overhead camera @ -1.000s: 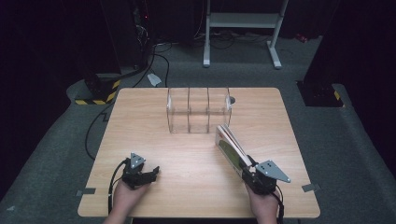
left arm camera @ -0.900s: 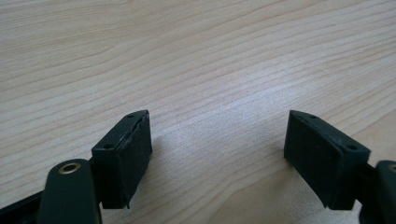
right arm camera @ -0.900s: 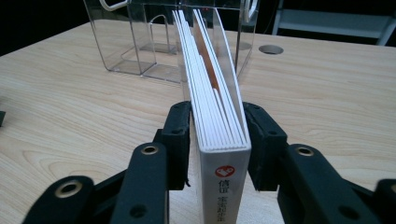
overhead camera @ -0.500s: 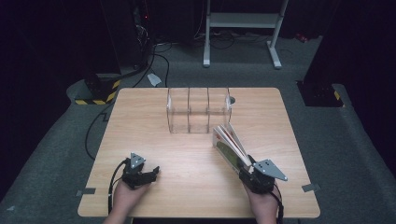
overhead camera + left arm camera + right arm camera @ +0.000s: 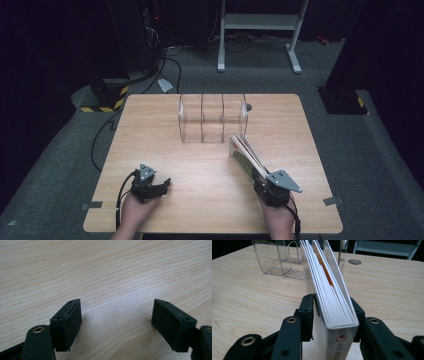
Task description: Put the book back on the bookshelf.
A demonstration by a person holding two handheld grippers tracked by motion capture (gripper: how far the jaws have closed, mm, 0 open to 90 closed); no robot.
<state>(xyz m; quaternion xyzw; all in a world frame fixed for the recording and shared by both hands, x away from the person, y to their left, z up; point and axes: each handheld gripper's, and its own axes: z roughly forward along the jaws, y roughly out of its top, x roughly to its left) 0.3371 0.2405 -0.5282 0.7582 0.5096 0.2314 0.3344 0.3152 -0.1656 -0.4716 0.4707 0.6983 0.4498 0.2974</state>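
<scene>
Right tongs [image 5: 332, 312] clamp the book [image 5: 246, 155] upright, aimed at the clear rack [image 5: 212, 119] at eleven o'clock; left tongs [image 5: 117, 322] rest apart.

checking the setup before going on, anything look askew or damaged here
Nothing looks damaged or spilled. The book stands on edge, clamped in the right gripper, pointing at an angle toward the clear divider rack, which stands upright and square on the table. The left gripper rests open near the front edge.
</scene>
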